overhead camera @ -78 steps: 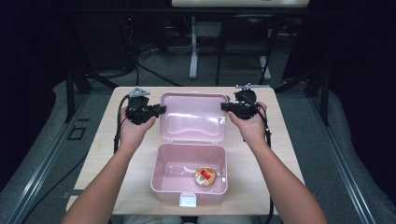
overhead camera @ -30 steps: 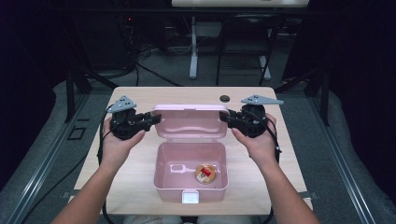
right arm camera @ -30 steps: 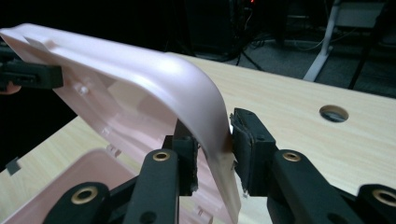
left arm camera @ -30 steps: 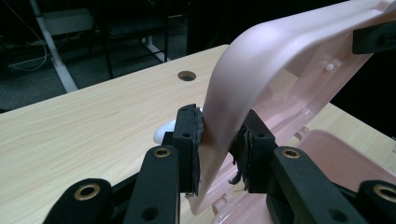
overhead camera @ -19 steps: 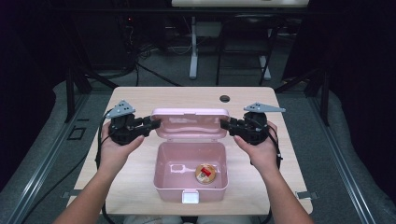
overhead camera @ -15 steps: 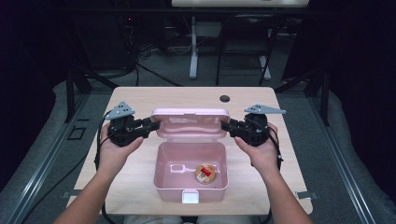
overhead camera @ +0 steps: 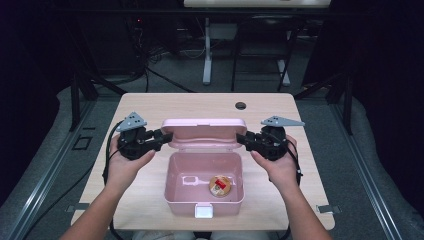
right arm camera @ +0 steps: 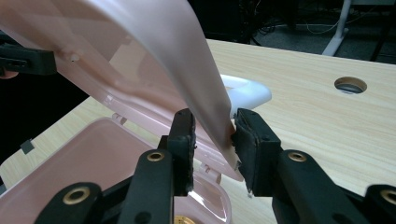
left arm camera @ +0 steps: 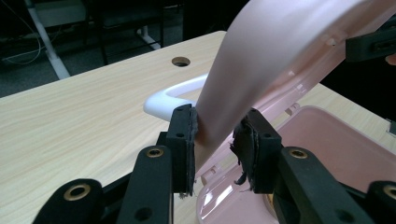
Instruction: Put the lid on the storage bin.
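A pink lunch box (overhead camera: 172,186) stands open at the near middle of the table, with a round brown and red snack (overhead camera: 220,185) inside. Its hinged lid (overhead camera: 205,131) is raised and tilts forward over the box. My left gripper (overhead camera: 165,136) grips the lid's left edge. Its jaws have just been opening a little, and the lid (left arm camera: 243,70) still sits between the pads (left arm camera: 187,135). My right gripper (overhead camera: 241,139) is shut on the lid's right edge, with the rim (right arm camera: 187,70) between its pads (right arm camera: 247,140).
A white latch (overhead camera: 203,212) sits on the box's front wall and a white handle (left arm camera: 163,98) lies behind the lid. The wooden table (overhead camera: 310,150) has a cable hole (overhead camera: 240,105) at the back. Dark floor, stands and cables lie beyond.
The lid has swung up from lying flat behind the box to tilting over it. Both hands came nearer and a little lower with it.
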Tool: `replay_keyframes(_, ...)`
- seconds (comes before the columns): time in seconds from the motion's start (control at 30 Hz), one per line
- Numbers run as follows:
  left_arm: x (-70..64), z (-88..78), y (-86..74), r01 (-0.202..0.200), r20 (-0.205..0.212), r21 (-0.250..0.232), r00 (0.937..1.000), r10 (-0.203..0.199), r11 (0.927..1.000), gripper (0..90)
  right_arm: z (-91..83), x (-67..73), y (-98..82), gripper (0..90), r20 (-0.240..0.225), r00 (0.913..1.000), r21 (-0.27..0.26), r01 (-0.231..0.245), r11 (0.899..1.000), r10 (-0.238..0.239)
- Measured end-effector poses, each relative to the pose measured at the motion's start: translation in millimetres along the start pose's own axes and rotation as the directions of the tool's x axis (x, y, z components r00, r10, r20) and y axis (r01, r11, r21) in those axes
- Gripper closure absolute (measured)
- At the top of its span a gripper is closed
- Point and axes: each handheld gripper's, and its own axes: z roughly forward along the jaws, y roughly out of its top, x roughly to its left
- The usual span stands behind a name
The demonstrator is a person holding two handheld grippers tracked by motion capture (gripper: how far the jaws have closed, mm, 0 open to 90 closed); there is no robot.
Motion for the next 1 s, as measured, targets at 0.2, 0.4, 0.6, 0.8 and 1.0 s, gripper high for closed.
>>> replay_keyframes(0.2,-2.2,-3.5,-6.5,-0.015,-0.009,-0.013,0.9998,0.015,0.9998,72.7,-3.8,2.6,-1.5,67.2,-0.006,0.9999,-0.006,0.013,1.000,-0.013)
replay_keyframes(0.4,-4.4,-2.6,-5.8,-0.039,-0.034,-0.018,0.9987,0.039,0.9991,74.8,-4.8,4.3,-2.5,67.2,-0.001,0.9998,-0.007,0.021,1.000,-0.021)
replay_keyframes(0.6,-2.5,2.4,-1.3,-0.041,-0.037,-0.019,0.9985,0.040,0.9990,75.8,-6.2,4.6,-3.1,67.0,0.011,0.9998,-0.011,0.019,1.000,-0.019)
replay_keyframes(0.8,-0.5,7.5,1.4,-0.042,-0.035,-0.022,0.9986,0.041,0.9989,76.5,-8.4,2.7,-4.1,66.4,0.012,0.9999,-0.013,0.010,1.000,-0.010)
replay_keyframes(1.0,0.3,5.1,-1.5,-0.023,-0.007,-0.035,0.9997,0.023,0.9991,74.7,-10.5,2.2,-4.8,65.7,-0.003,1.0000,-0.011,0.001,1.000,-0.001)
